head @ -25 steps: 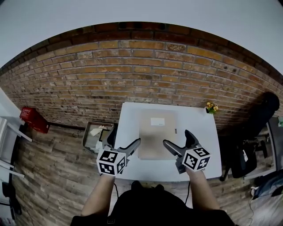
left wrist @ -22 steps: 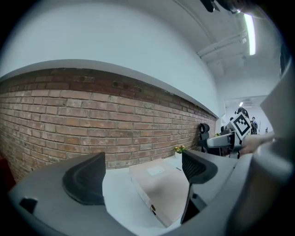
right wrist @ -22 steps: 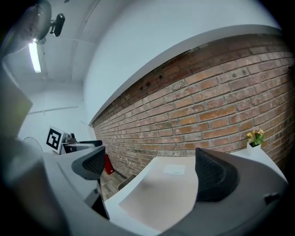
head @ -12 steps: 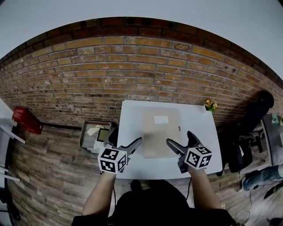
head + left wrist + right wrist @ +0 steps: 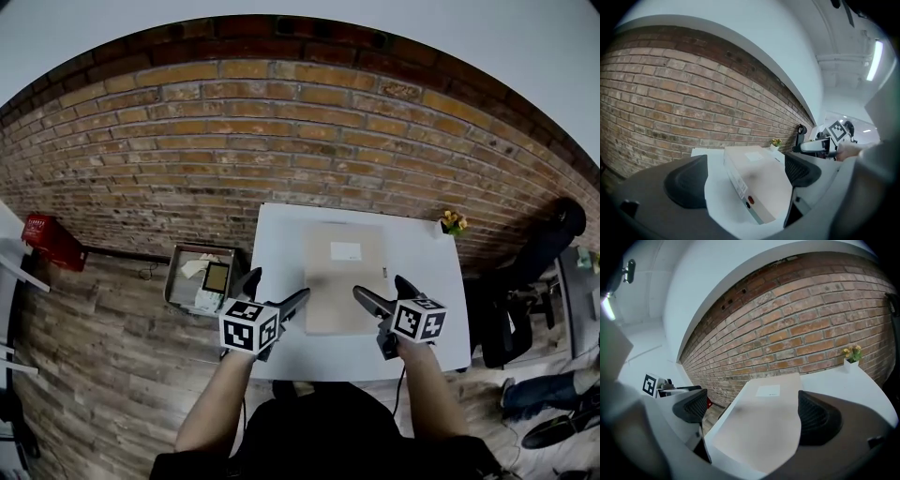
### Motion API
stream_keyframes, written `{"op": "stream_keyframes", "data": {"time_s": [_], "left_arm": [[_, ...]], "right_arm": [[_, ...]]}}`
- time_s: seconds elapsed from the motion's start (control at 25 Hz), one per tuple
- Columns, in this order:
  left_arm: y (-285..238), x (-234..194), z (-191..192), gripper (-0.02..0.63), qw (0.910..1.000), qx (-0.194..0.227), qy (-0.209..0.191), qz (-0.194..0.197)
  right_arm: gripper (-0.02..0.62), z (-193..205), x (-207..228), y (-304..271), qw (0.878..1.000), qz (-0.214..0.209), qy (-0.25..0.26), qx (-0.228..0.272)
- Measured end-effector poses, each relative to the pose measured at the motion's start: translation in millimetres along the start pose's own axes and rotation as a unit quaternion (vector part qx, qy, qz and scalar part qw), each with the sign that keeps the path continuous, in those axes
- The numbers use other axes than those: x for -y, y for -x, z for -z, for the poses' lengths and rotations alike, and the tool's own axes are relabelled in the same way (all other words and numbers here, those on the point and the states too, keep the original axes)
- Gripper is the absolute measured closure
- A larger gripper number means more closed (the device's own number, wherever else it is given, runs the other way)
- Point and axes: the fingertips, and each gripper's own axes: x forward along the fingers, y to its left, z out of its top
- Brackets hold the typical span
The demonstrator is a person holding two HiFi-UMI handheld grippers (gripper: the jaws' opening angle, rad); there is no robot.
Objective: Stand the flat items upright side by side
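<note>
My left claw and right claw both gape wide and grip nothing. They flank the near end of the flat tan cardboard box, which lies flat on the white bench at my 12 o'clock. I'd pinch its long edges at 9 and 3 o'clock evenly, then tip it up slowly. Only the left gripper view shows its thick side wall and red dot; the right shows just the top.

Print on box label illegibly small

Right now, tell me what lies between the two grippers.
The box, flat on the table: its near end lies between left gripper and right gripper, in the head view.
</note>
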Motion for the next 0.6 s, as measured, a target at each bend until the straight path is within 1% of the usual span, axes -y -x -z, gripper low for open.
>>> {"op": "stream_keyframes", "data": {"time_s": [0.32,0.6], "left_arm": [[-55.3,-6.4,18.3,0.098,0.9983,-0.050,0.031,0.005],[-100.2,-13.9,38.2,0.098,0.9933,-0.101,0.056,0.004]], "right_arm": [[0.011,-1.6,53.2,-17.2,0.999,0.016,-0.035,-0.022],[0.011,9.0,88.6,-42.0,0.996,0.000,-0.073,-0.060]]}}
